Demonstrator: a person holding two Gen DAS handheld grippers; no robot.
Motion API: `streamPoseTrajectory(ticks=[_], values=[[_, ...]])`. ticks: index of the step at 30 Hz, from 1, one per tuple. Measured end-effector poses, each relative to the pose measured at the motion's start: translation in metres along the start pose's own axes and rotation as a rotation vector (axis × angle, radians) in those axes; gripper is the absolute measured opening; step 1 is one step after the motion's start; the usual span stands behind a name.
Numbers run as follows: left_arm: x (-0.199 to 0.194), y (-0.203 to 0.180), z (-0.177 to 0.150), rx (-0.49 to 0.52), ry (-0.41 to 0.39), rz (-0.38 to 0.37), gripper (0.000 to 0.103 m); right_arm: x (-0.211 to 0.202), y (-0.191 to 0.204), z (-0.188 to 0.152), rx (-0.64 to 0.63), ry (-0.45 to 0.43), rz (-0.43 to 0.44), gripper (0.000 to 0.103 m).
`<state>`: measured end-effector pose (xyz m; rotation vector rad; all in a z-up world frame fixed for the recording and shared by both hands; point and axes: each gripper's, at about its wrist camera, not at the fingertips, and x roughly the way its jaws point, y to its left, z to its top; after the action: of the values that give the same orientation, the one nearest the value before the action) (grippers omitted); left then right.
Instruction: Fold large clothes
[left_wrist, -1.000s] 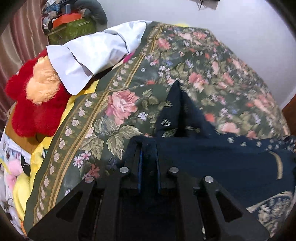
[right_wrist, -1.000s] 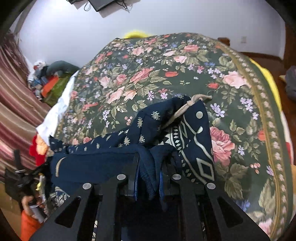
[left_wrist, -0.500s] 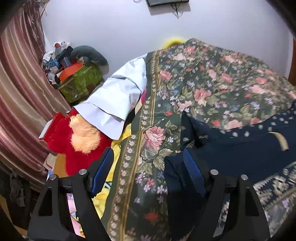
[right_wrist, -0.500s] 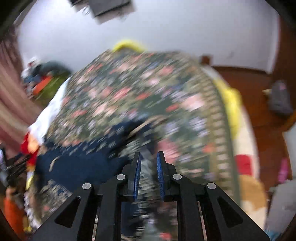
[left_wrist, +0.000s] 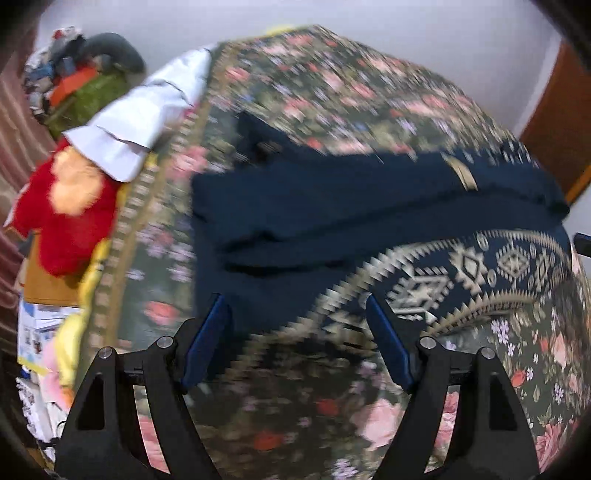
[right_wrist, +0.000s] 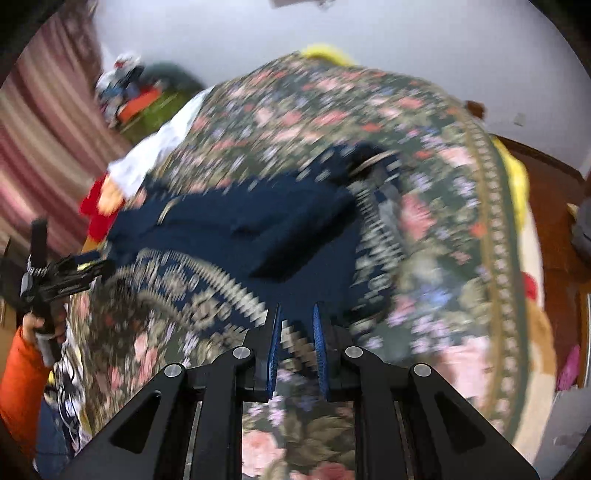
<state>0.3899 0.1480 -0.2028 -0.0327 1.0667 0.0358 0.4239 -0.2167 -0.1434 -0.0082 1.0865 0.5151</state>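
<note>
On floral bedspread (left_wrist: 369, 85), navy garment (left_wrist: 332, 206)

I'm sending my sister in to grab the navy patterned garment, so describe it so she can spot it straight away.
Start at the bed with the green floral bedspread filling the room. Lying across its middle is the dark navy fabric garment, partly folded, with a curved beige geometric band along its near edge. Its neighbours differ plainly: the white cloth and red plush toy sit off the bed's side.
</note>
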Motion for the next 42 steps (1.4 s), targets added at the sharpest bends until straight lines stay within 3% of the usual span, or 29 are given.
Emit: streamPoseTrajectory(ticks=[4,9,12,15,18,23,31,34,36,37,38,39,41,42], values=[[0.026,-0.028,0.005,0.053,0.022,0.008,0.077,0.035,0.021,0.006,-0.038,0.029,-0.012,0.013],[0.041,-0.039,0.052,0.077,-0.024,0.024,0.077,0.057,0.029,0.044,-0.068,-0.013,-0.048,0.013],[0.044,-0.031,0.095,0.098,-0.048,0.087,0.077,0.066,0.021,0.091,-0.057,-0.056,-0.132,0.013],[0.029,-0.011,0.138,0.052,-0.121,0.15,0.077,0.059,0.004,0.123,0.025,-0.115,-0.185,0.013],[0.003,0.008,0.156,0.002,-0.207,0.171,0.077,0.037,-0.013,0.133,0.104,-0.187,-0.131,0.013],[-0.016,0.012,0.134,-0.005,-0.213,0.098,0.077,0.026,-0.001,0.112,0.031,-0.163,-0.15,0.013],[0.008,-0.047,0.067,0.056,-0.055,-0.127,0.077,0.035,0.049,0.039,-0.196,-0.042,-0.112,0.013],[0.025,-0.075,0.052,0.084,-0.009,-0.157,0.077,0.058,0.054,0.024,-0.232,-0.014,-0.247,0.013],[0.038,-0.088,0.043,0.088,0.015,-0.149,0.082,0.073,0.05,0.019,-0.228,0.003,-0.274,0.015],[0.043,-0.093,0.038,0.087,0.012,-0.129,0.085,0.076,0.048,0.018,-0.211,-0.003,-0.288,0.018],[0.047,-0.099,0.033,0.094,0.0,-0.092,0.089,0.075,0.046,0.017,-0.2,-0.013,-0.308,0.035],[0.048,-0.104,0.028,0.108,-0.015,-0.069,0.089,0.074,0.044,0.017,-0.187,-0.045,-0.386,0.069],[0.046,-0.108,0.023,0.136,-0.037,-0.046,0.089,0.071,0.04,0.015,-0.197,-0.1,-0.501,0.103],[0.046,-0.108,0.022,0.142,-0.039,-0.045,0.089,0.07,0.035,0.013,-0.198,-0.106,-0.483,0.103]])
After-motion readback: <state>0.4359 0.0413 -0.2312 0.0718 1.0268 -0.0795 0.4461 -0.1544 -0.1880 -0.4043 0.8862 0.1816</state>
